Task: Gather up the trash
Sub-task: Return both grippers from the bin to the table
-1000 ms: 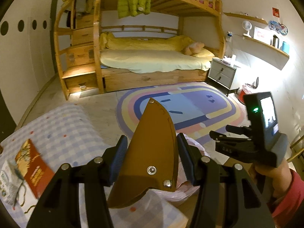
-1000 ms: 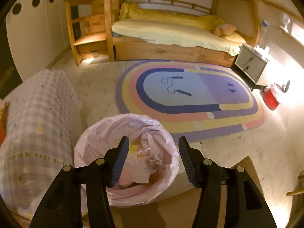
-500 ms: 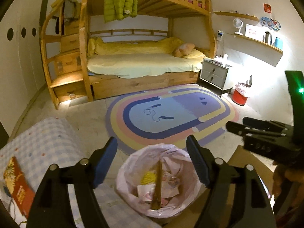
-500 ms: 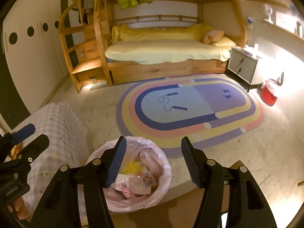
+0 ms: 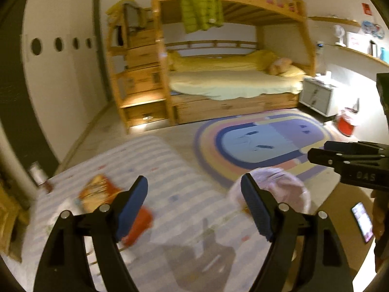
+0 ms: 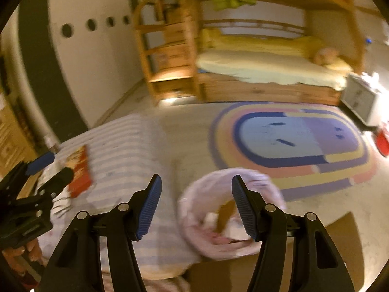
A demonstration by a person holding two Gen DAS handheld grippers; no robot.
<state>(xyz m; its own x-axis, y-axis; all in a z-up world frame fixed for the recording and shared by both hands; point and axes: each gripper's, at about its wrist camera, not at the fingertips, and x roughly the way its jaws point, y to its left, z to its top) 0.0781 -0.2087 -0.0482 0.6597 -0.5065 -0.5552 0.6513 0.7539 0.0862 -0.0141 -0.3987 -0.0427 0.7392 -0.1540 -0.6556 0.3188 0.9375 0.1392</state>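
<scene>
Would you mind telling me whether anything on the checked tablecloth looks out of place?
Yes: a red-and-orange packet lies loose on the tablecloth, with pale wrappers beside it, outside the pink-lined bin. Blur hides finer detail.

Bare checked cloth (image 5: 184, 180) ahead; lined bin (image 6: 233, 209) seemingly just right.

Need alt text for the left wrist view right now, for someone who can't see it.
Left gripper, fingers apart and empty after just opening, hangs over a checked tablecloth with a red-orange packet lying on it. A pink-lined trash bin sits to the right, and the right gripper enters at the right edge.
</scene>
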